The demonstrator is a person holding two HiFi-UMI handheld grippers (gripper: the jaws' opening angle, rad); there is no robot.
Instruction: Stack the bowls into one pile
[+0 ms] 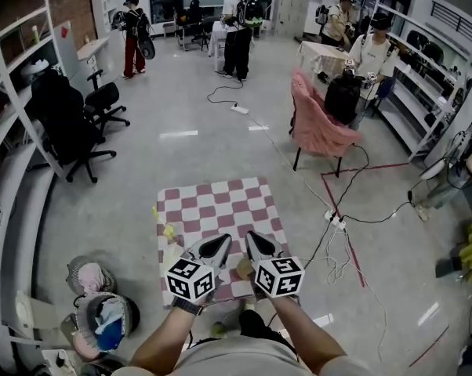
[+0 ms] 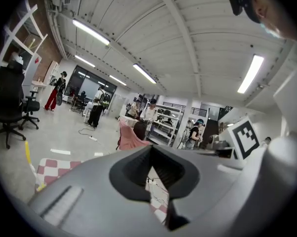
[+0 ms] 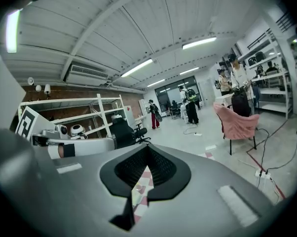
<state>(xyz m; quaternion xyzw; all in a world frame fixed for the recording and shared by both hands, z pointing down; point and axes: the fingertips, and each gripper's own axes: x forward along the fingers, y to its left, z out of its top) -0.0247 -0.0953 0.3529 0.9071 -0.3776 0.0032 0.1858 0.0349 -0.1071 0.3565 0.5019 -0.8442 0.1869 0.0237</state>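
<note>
Floor: a workshop floor, with at least four people standing at the far end.
Mat: one, pink-and-white checked, flat on the floor right in front of the person; both gripper views also catch its squares through the jaws.
Chair: one, draped in pink, well beyond the mat to the right.
Left gripper: one, held over the mat's near edge and pointing forward; its jaws meet at the tips with nothing between them.
Right gripper: one, just beside the left at the same height; its jaws are likewise closed to the tips and hold nothing.
Bowls: no pile and no clear set in view; one small tan round thing on the mat's near edge, half hidden between the two grippers, may be a bowl. The count cannot be taken further.
Yellow bits: two or so at the mat's left edge, too small to name.
Handling: if that is a bowl, it looks light and stiff, probably with a smooth wall that could slip.
Hold: best taken at the rim, one jaw inside and one outside, and lowered straight so it nests.
</note>
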